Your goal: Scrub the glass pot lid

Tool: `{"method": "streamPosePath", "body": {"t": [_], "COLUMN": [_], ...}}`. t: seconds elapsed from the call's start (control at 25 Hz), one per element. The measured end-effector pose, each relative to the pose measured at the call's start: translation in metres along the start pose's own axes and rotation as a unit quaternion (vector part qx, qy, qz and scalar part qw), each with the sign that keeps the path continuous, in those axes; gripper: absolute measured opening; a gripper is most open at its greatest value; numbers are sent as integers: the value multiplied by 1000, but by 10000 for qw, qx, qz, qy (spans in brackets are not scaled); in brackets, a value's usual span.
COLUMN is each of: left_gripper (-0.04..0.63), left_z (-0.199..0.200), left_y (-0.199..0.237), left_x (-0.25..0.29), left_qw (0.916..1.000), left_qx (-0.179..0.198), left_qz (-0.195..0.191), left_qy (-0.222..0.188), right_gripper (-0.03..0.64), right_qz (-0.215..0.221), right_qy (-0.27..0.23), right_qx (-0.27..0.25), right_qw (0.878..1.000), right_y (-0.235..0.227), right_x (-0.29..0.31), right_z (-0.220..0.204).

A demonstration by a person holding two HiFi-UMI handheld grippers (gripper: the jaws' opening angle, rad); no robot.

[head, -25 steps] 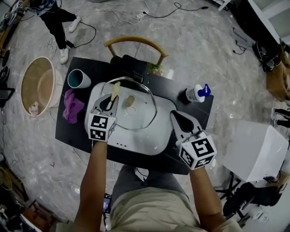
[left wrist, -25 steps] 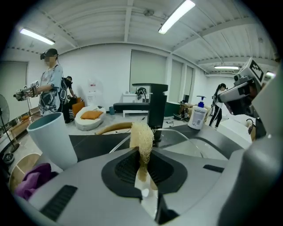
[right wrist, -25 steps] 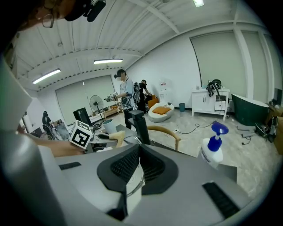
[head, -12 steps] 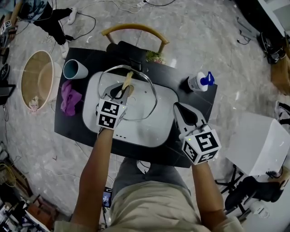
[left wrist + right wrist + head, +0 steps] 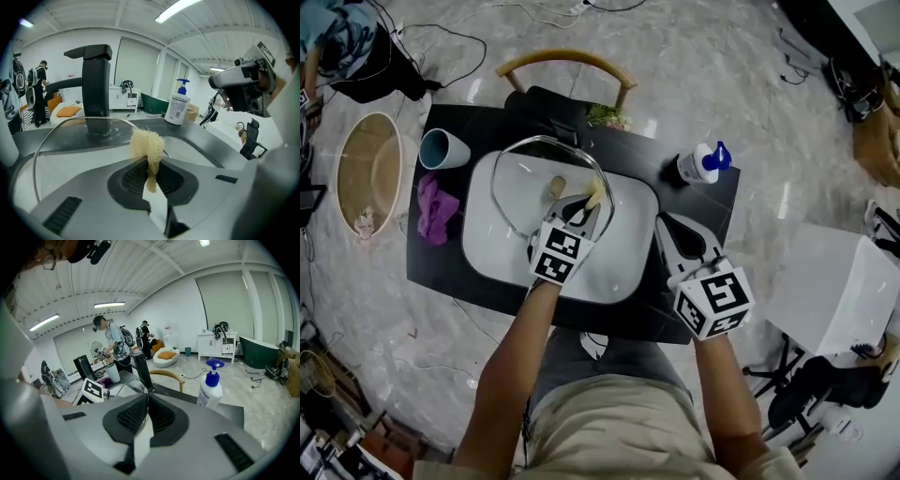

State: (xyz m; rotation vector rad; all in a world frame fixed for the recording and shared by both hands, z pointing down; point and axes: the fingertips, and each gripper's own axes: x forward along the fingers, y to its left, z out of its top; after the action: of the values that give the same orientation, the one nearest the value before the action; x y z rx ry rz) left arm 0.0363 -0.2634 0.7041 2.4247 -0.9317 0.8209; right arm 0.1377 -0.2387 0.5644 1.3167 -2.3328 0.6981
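Note:
The glass pot lid [image 5: 523, 178] with a metal rim and wooden knob lies in the white sink [image 5: 623, 258]. My left gripper [image 5: 584, 206] is over the lid's right rim, shut on a pale loofah scrubber [image 5: 594, 193]. In the left gripper view the loofah [image 5: 147, 148] sticks up between the jaws, with the lid [image 5: 70, 136] just beyond it to the left. My right gripper [image 5: 666, 235] hovers over the black table to the right of the sink, shut with nothing in it; the right gripper view shows its jaws closed together [image 5: 147, 401].
A black faucet [image 5: 559, 109] stands behind the sink. A soap pump bottle [image 5: 697, 165] is at the table's right, a teal cup [image 5: 442, 148] and purple cloth [image 5: 434, 206] at its left. A wooden chair [image 5: 562, 60], a basket [image 5: 368, 176] and a white box [image 5: 830, 302] surround the table.
My left gripper has carried the loofah across the lid from its left side to its right rim. The right gripper has barely moved.

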Motion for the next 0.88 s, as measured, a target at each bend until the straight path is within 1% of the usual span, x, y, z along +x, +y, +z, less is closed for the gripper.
{"method": "streamPosePath", "body": {"t": [0.28, 0.56, 0.72, 0.88], "left_gripper": [40, 40, 40, 40], "left_z": [-1, -2, -11, -24], "left_y": [5, 22, 54, 113], "left_x": [-3, -13, -27, -53], "left_qw": [10000, 10000, 9994, 9956], "left_qx": [13, 20, -46, -300], "left_qz": [-14, 81, 355, 878], "left_qy": [6, -16, 33, 98], "right_gripper": [25, 25, 25, 25], "right_qz": [16, 83, 132, 173], "right_qy": [24, 57, 89, 117], "right_qx": [6, -33, -49, -52], "right_qw": [10000, 9999, 9999, 9998], "right_y": [0, 7, 12, 15], "right_x": [6, 16, 22, 26], "right_z": [0, 3, 3, 1]}}
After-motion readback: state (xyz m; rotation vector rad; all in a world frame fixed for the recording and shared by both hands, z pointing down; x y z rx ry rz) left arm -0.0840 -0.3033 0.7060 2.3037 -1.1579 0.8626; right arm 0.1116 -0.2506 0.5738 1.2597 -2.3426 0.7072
